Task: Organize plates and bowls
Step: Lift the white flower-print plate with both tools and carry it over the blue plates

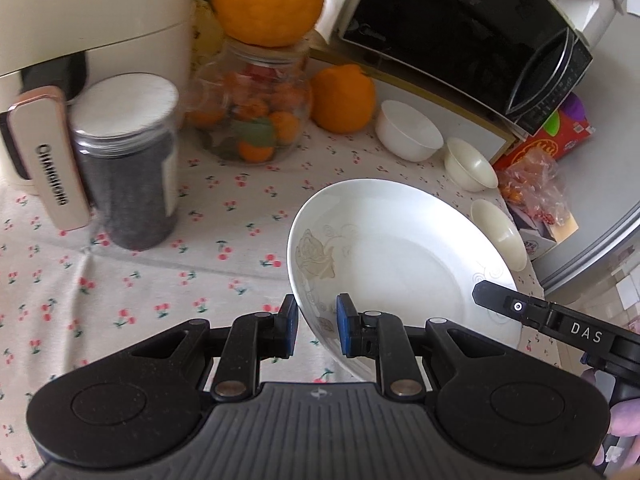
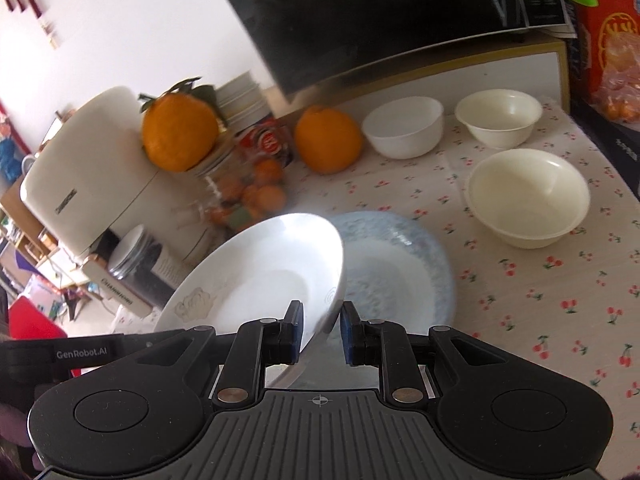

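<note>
**White plate held at two rim points above cherry-print cloth**

The white plate [image 1: 404, 264], marked with a pale rose motif, occupies the lower centre of the left wrist view, tilted, with its near rim passing between the blue pads of the left gripper [image 1: 318, 326]. Those tongs straddle the rim; a gap shows on the left pad side, so a firm clamp cannot be confirmed. In the right wrist view the same plate [image 2: 260, 276] sits lower centre, steeply tilted, its edge between the fingers of the right gripper [image 2: 320, 330]; the tongs stand apart around the rim, with space beside the right pad. Beneath and behind it lies a blue-patterned glass plate [image 2: 420, 264] on the tablecloth [image 2: 540, 320].

Toward the upper right of that view stand three bowls: a white bowl [image 2: 404, 126], a small cream bowl [image 2: 500, 118] and a larger cream bowl [image 2: 528, 196], all apart from one another. Two large oranges [image 2: 328, 140] sit at upper centre-left, a microwave [image 2: 380, 12] along the top, and a dark-filled canister [image 1: 128, 160] at the left of the left wrist view.
</note>
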The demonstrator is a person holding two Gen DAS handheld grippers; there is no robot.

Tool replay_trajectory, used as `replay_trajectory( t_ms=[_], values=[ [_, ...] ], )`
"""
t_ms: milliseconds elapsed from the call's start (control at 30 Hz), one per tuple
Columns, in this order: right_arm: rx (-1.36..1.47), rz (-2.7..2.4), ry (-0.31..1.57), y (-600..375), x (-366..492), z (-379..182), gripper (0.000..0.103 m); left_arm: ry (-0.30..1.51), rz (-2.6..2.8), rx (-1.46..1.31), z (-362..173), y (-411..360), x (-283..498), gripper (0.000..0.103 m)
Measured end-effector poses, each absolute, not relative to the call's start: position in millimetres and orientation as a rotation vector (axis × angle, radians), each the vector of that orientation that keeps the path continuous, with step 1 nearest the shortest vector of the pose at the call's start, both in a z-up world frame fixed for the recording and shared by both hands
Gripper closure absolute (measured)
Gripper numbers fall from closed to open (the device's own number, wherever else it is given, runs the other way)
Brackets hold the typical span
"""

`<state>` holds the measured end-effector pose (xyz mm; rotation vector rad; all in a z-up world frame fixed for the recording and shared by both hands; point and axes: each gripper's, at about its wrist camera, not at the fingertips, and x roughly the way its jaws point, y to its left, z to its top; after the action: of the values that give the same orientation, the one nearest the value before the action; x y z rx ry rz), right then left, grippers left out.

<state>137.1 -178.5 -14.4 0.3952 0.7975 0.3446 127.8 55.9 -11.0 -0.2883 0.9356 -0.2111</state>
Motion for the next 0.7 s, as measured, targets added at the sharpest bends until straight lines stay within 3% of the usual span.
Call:
replay_trajectory(
  t_ms=[700],
  values=[
    [0.399,0.247,0.845,-202,152,-37,0.083,0.952,-0.189,-0.201,-25,18,143,0.085]
  ],
)
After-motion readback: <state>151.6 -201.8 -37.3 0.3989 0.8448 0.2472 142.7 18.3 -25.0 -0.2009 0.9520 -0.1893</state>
